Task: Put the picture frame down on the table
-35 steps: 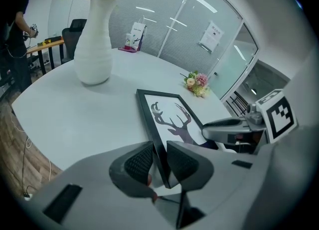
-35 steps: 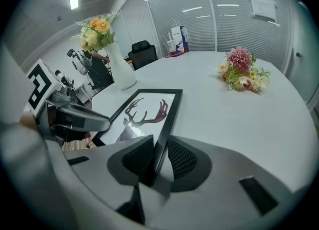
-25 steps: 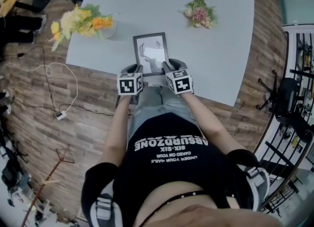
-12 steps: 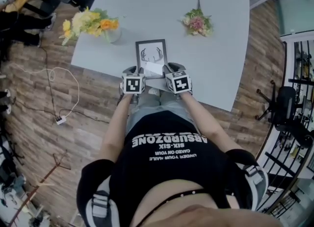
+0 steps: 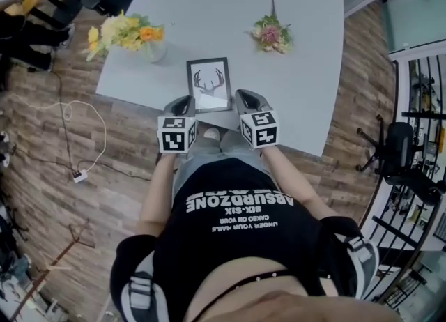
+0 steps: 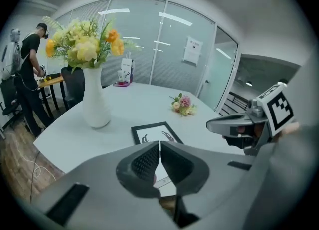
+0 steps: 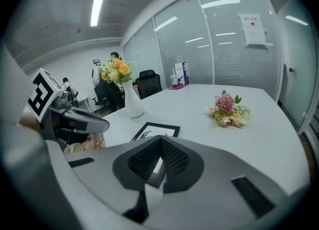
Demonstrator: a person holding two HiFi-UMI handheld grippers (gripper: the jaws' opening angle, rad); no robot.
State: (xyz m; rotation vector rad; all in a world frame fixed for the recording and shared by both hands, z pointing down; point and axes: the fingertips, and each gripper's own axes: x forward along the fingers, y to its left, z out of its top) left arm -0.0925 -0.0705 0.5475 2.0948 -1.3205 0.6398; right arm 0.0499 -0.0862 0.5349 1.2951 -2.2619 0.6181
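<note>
a: as the picture frame (image 5: 209, 83) lies flat on the table (image 5: 230, 0), where exactly does it sit?

b: close to the table's near edge, straight in front of the person, with its antler drawing facing up and its dark border fully in sight from the head view.

a: and the left claw (image 6: 159, 147)?

b: clenched, its two ribbed pads pressed tip to tip with nothing caught between them. from above it sits just beside the frame's lower left corner. in its own view the frame shows beyond the closed tips, apart from them.

a: the right claw (image 7: 161, 143)?

b: the same, closed on itself and empty. it sits just beside the frame's lower right corner, so the frame lies between the two claws. whether either one brushes the border, i cannot tell.

a: what else is on the table?

b: a white vase (image 5: 155, 50) of yellow and orange flowers (image 5: 118, 31) stands to the frame's left, near the table's edge. a small pink bouquet (image 5: 270, 35) lies on its side further back on the right, well apart from the frame.

a: anything beyond the table?

b: a wood-look floor (image 5: 104, 146) with a white cable (image 5: 83, 115) across it.
</note>
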